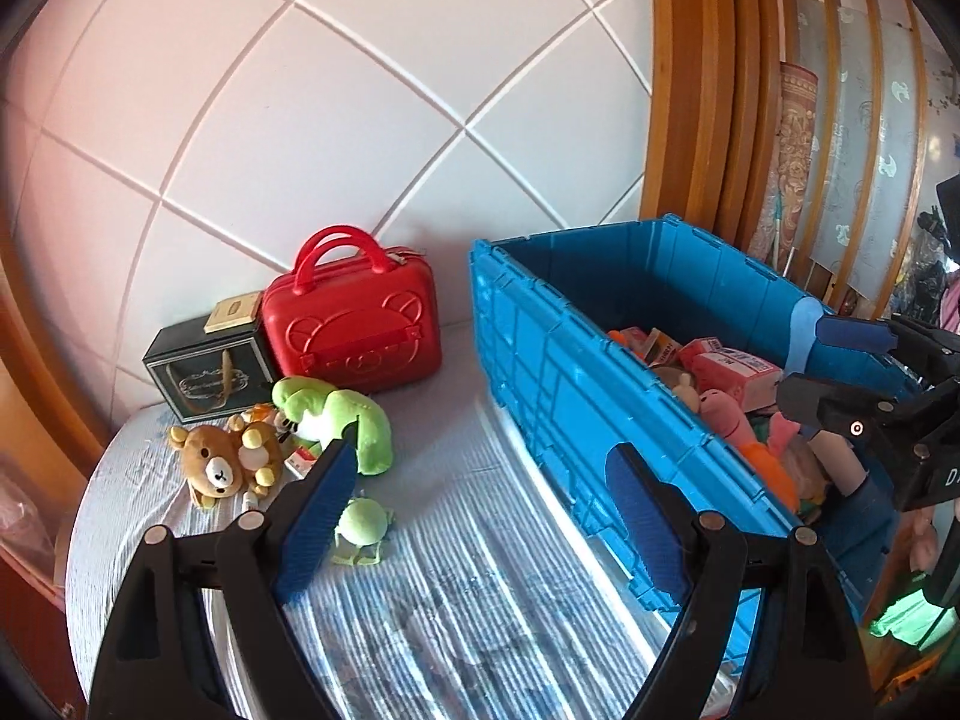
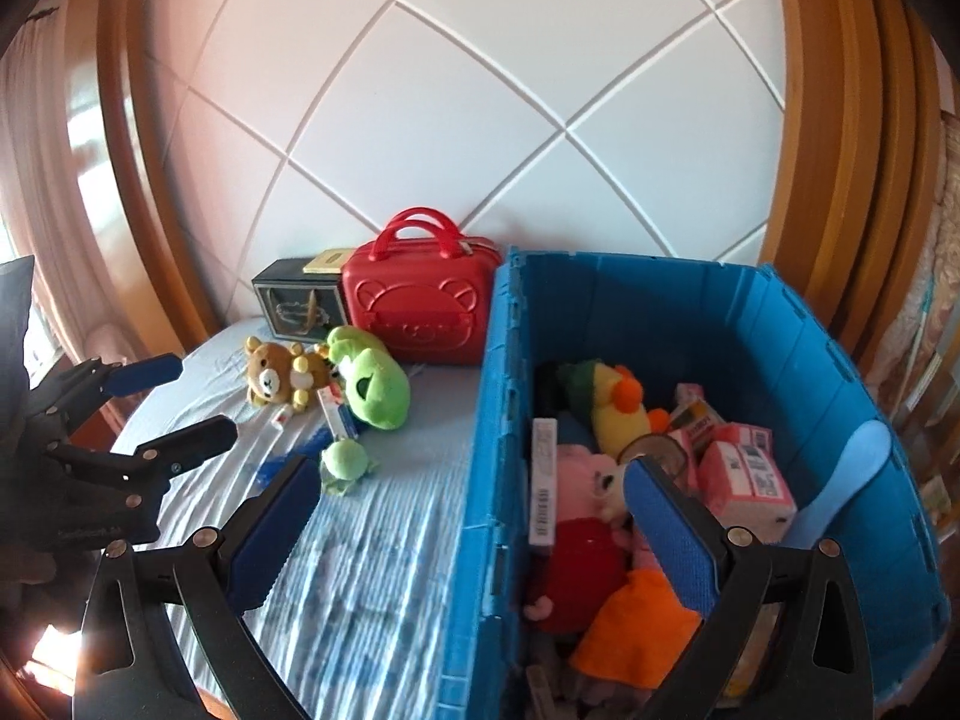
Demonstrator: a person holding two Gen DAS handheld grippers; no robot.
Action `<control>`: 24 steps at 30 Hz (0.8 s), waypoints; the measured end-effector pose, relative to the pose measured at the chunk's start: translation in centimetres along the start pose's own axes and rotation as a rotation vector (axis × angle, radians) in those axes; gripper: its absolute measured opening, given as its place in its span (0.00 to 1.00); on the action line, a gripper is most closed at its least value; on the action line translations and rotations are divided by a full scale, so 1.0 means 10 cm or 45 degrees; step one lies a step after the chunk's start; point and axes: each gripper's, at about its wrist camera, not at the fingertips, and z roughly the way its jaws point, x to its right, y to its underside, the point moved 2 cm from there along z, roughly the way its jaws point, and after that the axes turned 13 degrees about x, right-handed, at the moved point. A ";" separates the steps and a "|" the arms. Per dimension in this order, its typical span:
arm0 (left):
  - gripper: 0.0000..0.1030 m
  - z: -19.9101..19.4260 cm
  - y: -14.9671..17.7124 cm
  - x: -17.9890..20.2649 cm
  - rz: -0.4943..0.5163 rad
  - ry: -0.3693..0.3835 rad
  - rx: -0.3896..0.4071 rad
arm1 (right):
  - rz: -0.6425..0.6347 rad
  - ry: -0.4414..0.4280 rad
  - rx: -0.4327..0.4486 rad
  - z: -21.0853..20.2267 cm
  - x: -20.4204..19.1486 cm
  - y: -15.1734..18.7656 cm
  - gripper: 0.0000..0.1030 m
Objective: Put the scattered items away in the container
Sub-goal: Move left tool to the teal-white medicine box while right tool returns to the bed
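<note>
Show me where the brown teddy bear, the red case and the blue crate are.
brown teddy bear (image 2: 267,376), right wrist view, its face.
red case (image 1: 354,330), left wrist view, its front panel.
blue crate (image 2: 489,420), right wrist view, its left wall.

One blue crate (image 2: 750,312). One red case (image 2: 420,312). One black box (image 2: 297,303). On the bed, three plush toys: one brown bear (image 2: 270,375), one big green frog (image 2: 375,381), one small green one (image 2: 343,462). In the crate, at least three pink cartons (image 2: 744,474).
</note>
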 end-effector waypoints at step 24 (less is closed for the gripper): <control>0.82 0.09 0.94 -2.45 -0.195 -0.259 -0.172 | -0.085 -0.129 -0.247 1.39 -1.80 0.49 1.00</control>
